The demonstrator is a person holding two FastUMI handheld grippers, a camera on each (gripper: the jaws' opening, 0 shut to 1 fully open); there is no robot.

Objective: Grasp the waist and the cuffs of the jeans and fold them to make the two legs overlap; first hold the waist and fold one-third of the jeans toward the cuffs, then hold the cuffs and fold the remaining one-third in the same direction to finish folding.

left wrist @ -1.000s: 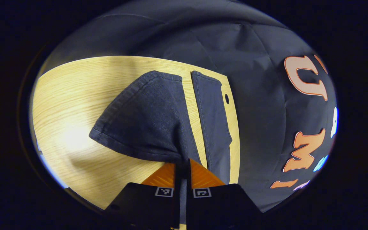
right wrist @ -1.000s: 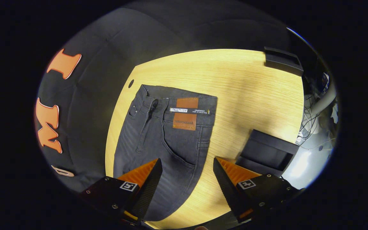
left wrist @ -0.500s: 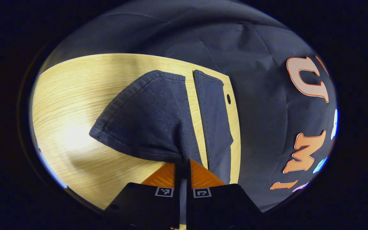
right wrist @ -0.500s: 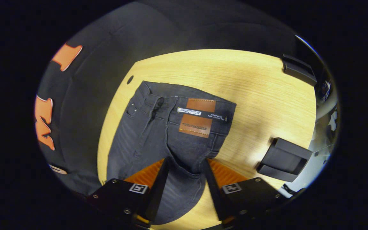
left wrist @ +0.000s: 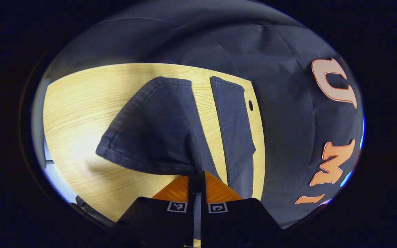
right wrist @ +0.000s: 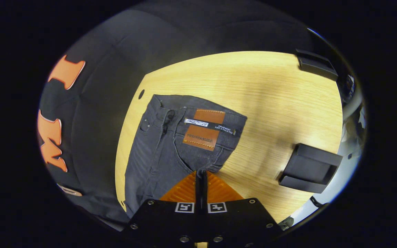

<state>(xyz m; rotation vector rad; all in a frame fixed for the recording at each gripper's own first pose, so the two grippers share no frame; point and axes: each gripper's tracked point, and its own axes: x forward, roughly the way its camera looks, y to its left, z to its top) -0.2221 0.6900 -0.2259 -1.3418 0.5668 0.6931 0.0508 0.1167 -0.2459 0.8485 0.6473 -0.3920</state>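
Spreading across both views, the pale wood-grain bench (right wrist: 271,100) carried everything in the scene, with the booth's black cloth wall (left wrist: 191,38) rising behind it. A small round hole (left wrist: 250,105) sat near the bench's corner in the left gripper view.

The dark jeans (right wrist: 171,144) lay on the bench close to its edge beside the cloth wall. In the right gripper view the waist end showed, with a brown leather patch (right wrist: 203,129) and a white strip label on the waistband. In the left gripper view the two legs pointed away from the camera: one leg (left wrist: 234,134) lay flat along the bench edge, while the other leg's cuff (left wrist: 150,131) was raised off the wood and draped in a rounded fold, casting a shadow beneath it.

Two black holders stood on the bench in the right gripper view, one (right wrist: 308,168) near the bench's right edge and another (right wrist: 315,63) at the far corner, both well apart from the jeans.

The left hand-held gripper (left wrist: 197,179) was closed with its fingers pinching the lifted cuff fabric between them. The right hand-held gripper (right wrist: 201,177) was likewise closed to a narrow slit, and denim at the waist's lower corner, just below the patch, was nipped between its fingers.
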